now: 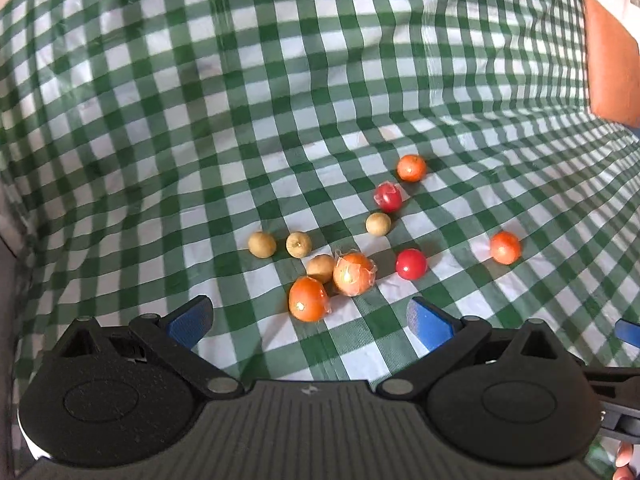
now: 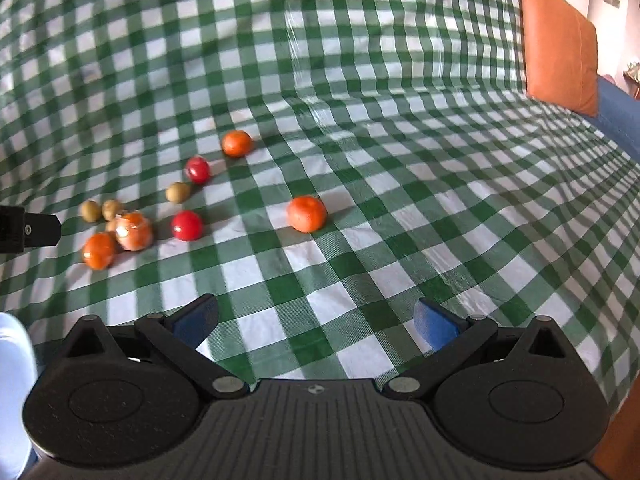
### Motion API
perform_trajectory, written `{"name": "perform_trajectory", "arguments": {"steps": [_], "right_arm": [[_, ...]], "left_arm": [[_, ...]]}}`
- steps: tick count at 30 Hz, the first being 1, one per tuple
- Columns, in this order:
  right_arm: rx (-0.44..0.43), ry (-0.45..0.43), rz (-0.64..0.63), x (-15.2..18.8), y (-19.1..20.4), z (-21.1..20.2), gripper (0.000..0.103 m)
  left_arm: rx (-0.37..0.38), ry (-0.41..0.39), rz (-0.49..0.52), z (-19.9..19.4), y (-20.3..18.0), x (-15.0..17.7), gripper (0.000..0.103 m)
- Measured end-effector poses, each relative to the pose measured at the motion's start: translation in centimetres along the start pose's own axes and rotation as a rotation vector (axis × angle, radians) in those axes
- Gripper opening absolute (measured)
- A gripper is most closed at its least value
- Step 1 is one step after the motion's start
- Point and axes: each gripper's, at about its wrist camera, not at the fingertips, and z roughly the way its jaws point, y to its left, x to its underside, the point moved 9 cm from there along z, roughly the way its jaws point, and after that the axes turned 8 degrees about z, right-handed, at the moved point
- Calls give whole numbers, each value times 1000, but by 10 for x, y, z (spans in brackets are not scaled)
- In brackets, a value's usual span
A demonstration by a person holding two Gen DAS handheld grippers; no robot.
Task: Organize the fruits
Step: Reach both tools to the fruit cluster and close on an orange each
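Starting with the left wrist view: our left gripper [image 1: 310, 322] hangs low over the checked cloth [image 1: 280, 100] with its blue fingers [image 1: 188, 322] spread wide and nothing between them. Right in front sits the fruit pile. The nearest orange fruit [image 1: 308, 299] is just ahead of the gap, with a plastic-wrapped orange one [image 1: 354, 279] beside it and a tan round one [image 1: 320, 268] tucked against that. Two more tan ones [image 1: 262, 244] lie off to the left, two red fruits [image 1: 411, 264] sit to the right and further back, and a lone orange fruit [image 1: 505, 247] lies well apart on the right. There's an orange cushion [image 1: 610, 76] at the far edge.

From the right wrist view: our right gripper [image 2: 316, 322] is also spread wide and empty, over bare cloth. That lone orange fruit [image 2: 307, 213] is the closest thing ahead of it, and the main cluster [image 2: 134, 231] is off to the left. We can't spot any bowl or tray in either view, so where things are meant to go is a guess.

We'd say nothing is sorted yet and we're at the first pick. The left side looks best placed: drop a little, straddle the nearest orange fruit and close gently. It's round, so it may roll off and nudge its neighbours.
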Motion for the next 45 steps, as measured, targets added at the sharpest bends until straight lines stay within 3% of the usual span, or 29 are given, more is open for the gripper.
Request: {"name": "perform_trajectory", "arguments": {"steps": [15, 26, 33, 35, 38, 45], "right_arm": [[32, 111, 23, 7, -5, 80, 102], [14, 36, 17, 4, -4, 92, 102], [23, -69, 28, -7, -5, 87, 102], [5, -120, 24, -14, -3, 83, 102], [2, -116, 51, -22, -6, 89, 102], [30, -140, 106, -35, -23, 106, 102]], "left_arm": [[1, 73, 8, 67, -7, -2, 103], [15, 122, 16, 91, -5, 13, 103], [37, 119, 32, 100, 0, 13, 103], [75, 108, 13, 99, 0, 11, 103], [150, 105, -17, 92, -2, 12, 103], [240, 83, -156, 74, -7, 3, 103]]}}
